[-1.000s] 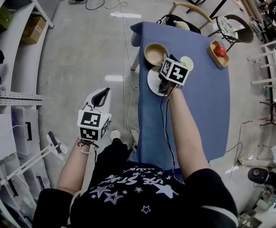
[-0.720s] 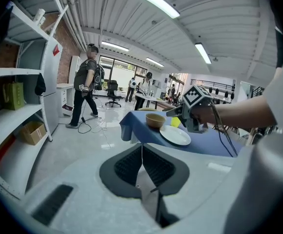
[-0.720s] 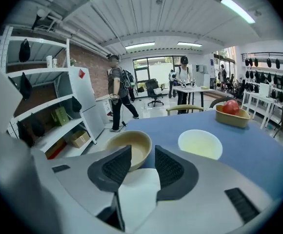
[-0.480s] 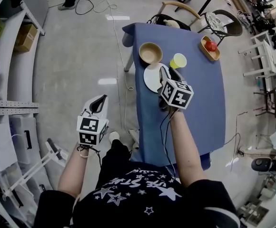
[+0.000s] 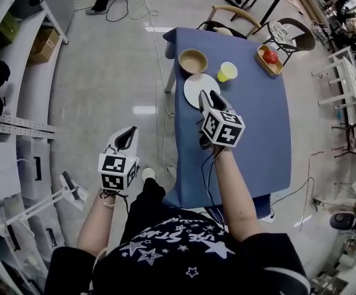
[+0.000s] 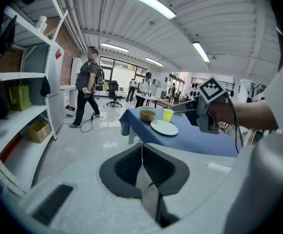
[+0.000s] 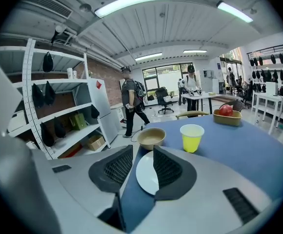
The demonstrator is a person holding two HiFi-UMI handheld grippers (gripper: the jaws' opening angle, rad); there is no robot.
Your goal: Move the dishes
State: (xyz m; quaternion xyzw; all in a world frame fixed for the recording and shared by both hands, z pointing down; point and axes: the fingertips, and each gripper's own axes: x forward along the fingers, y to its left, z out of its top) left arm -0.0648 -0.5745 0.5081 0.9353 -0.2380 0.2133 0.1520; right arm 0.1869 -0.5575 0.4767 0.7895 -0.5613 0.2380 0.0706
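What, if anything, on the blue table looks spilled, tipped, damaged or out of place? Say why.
Nothing stands out. The white plate lies flat, the wooden bowl and yellow cup stand upright, and the red fruit sits inside its tray. No spill shows on the table.

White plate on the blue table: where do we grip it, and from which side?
Best bet: near rim, coming from the person's side with the open right tongs. The plate lies flat, so only its edge offers a hold; the bowl and cup crowd its far side.
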